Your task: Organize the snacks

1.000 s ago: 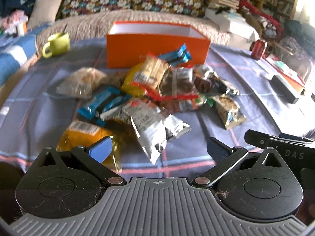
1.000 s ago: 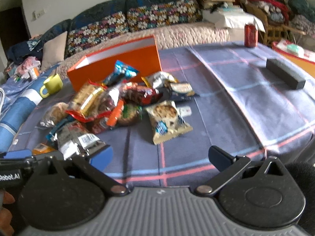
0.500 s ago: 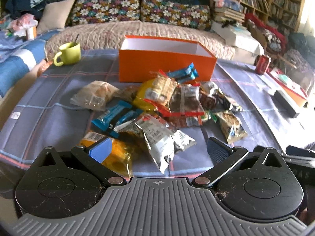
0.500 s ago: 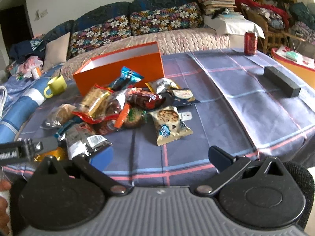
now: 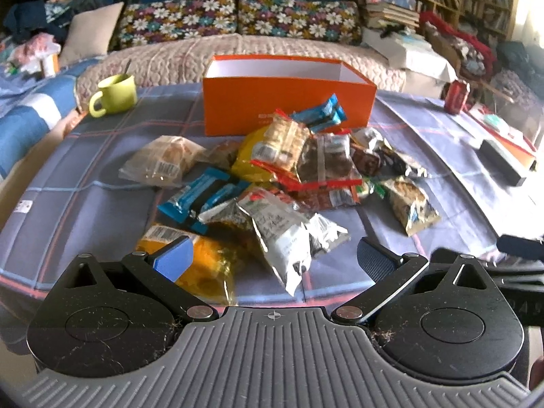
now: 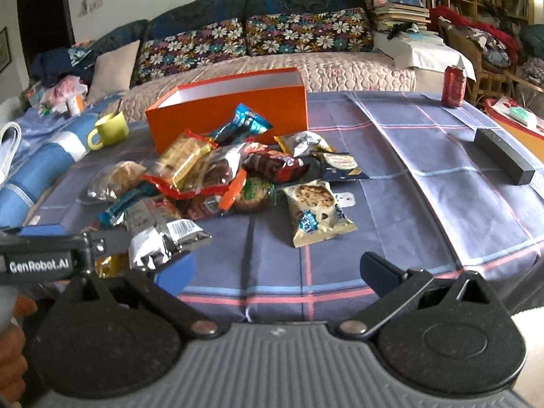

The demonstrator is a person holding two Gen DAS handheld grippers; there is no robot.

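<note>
I am holding both sets of jaws wide apart and empty, low at the near edge of the table (image 6: 442, 204), sizing up the heap. The pile of crinkly foil and plastic snack packets (image 5: 289, 176) is lying straight ahead of both, the open orange cardboard box (image 5: 289, 102) waiting empty just behind it. A yellow packet (image 5: 200, 265) is sitting just ahead of my left gripper (image 5: 272, 255); my right gripper (image 6: 277, 272) is facing bare cloth.

An orange box (image 5: 289, 108), a lime-green mug (image 5: 114, 95), a red can (image 6: 454, 85), and a blue-grey checked tablecloth (image 6: 442, 204).
</note>
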